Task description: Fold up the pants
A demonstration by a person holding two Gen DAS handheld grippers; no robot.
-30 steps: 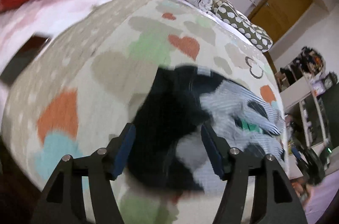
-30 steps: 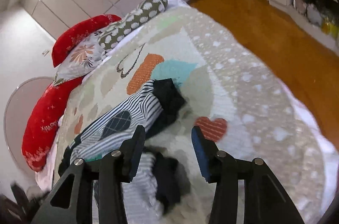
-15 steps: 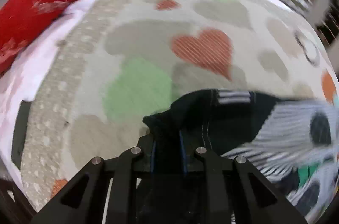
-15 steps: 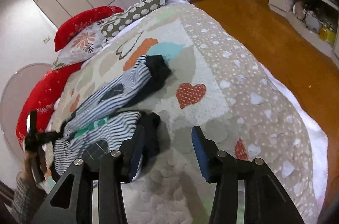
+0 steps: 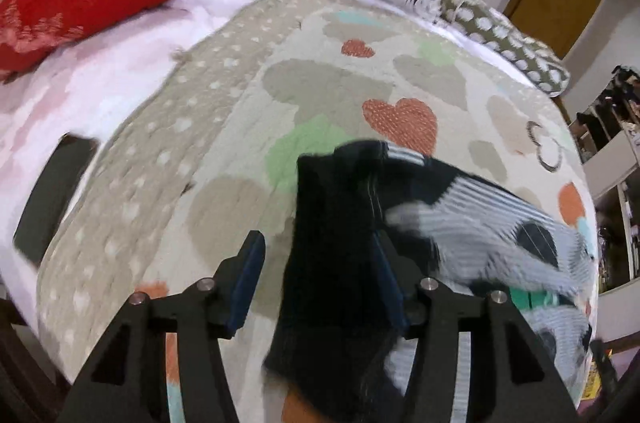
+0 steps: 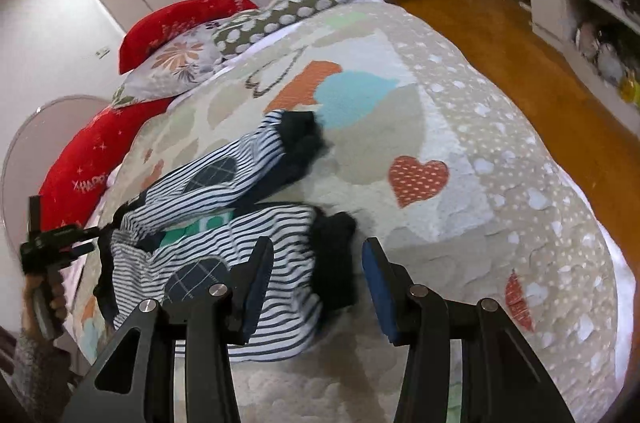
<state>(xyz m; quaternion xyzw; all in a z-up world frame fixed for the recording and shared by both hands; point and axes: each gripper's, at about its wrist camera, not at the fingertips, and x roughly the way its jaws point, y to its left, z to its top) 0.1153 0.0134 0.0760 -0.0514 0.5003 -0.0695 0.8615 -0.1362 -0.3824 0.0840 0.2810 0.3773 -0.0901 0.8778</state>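
Striped pants (image 6: 224, 223) spread across heart quilt (image 6: 460, 127). Left gripper (image 5: 316, 275) jaws spread around black waistband; right gripper (image 6: 316, 283) jaws spread near dark cuff.

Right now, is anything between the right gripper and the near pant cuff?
Nothing visible: the right gripper is open just short of the near black cuff of the striped pants, with only quilt around.
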